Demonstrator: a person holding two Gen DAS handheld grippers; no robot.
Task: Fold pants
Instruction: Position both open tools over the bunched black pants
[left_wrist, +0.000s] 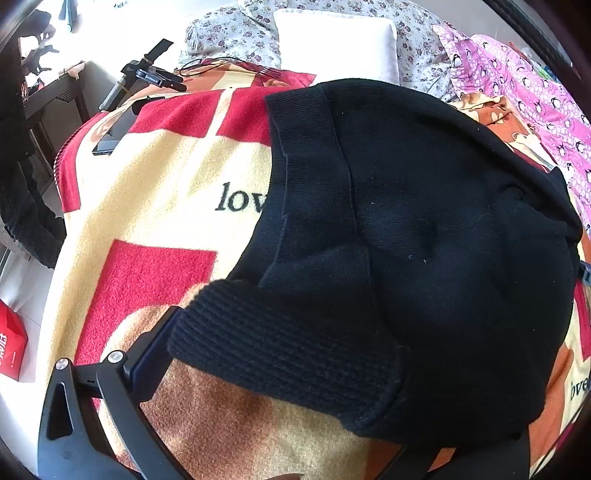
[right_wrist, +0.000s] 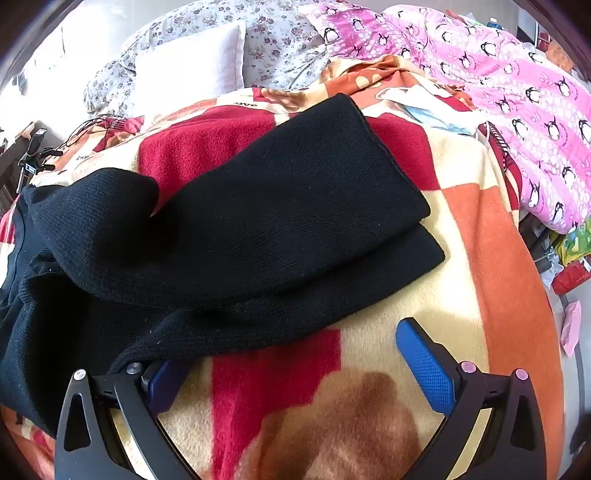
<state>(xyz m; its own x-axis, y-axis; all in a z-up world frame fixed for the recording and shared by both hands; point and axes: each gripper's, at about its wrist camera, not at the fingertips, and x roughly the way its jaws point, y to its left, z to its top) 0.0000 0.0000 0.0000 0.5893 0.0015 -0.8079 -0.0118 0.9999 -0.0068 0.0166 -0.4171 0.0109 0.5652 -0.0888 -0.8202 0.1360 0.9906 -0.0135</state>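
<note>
Black knit pants (right_wrist: 236, 221) lie across the fleece blanket (right_wrist: 491, 295) on the bed, and I take that blanket, with its red, cream and orange blocks, as my landmark. From my right wrist camera the two legs run stacked toward the blanket's far side, their hems squared off and slightly offset, the weave fine and diagonal. My right gripper (right_wrist: 288, 365) stands released at the blanket's near edge: its blue, stippled right pad (right_wrist: 424, 369) is bare over cream fleece, while the left pad (right_wrist: 162, 384) sits partly under the pants' near edge, the jaws wide apart and closed on nothing. From my left wrist camera the pants (left_wrist: 424, 240) bulk up over the blanket's right half, and a thick ribbed band, rounded at its corner, drapes across my left gripper (left_wrist: 280, 373). Only its left finger (left_wrist: 147, 354) shows, touching the rib; the other is hidden under cloth, so I cannot tell whether it is clamped. Beyond the blanket's far edge sit a white pillow (left_wrist: 336, 44), a floral quilt (left_wrist: 229, 33) and a pink penguin-print quilt (right_wrist: 517, 92). A dark phone (left_wrist: 110, 136) lies flat on the blanket's far left corner.
</note>
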